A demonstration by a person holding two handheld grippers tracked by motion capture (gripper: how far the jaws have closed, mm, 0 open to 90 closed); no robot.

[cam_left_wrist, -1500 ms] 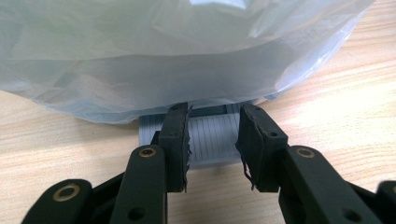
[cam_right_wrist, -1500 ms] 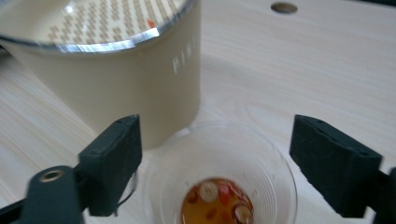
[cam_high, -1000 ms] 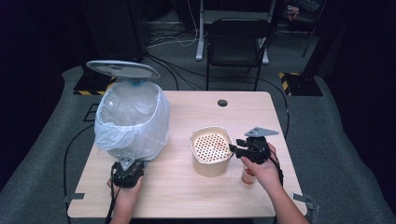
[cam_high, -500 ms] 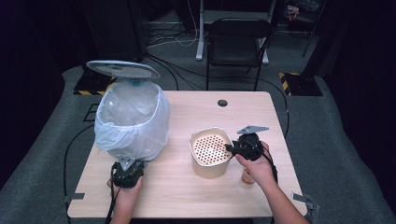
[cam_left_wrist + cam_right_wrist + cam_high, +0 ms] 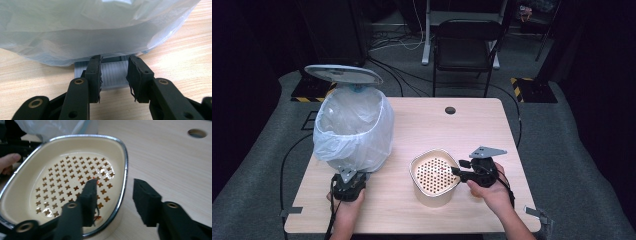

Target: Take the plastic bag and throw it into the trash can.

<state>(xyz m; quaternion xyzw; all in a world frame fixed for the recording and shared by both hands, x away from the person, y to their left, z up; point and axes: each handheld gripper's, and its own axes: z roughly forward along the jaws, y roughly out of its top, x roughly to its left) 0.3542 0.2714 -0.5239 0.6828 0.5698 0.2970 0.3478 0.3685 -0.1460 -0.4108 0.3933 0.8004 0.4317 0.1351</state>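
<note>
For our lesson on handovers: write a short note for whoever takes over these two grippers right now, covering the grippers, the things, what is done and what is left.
Left gripper: jaws apart, set on the bin's grey pedal.
Right gripper: jaws have just been opening. They straddle the bowl's rim, one inside and one outside, pads not pressing.
Things: the lined bin is at the table's left and the cream bowl with its perforated insert sits beside it.
Done: the bin lid is up.
Left: probably close on the rim, then carry the bowl to the bin.
</note>
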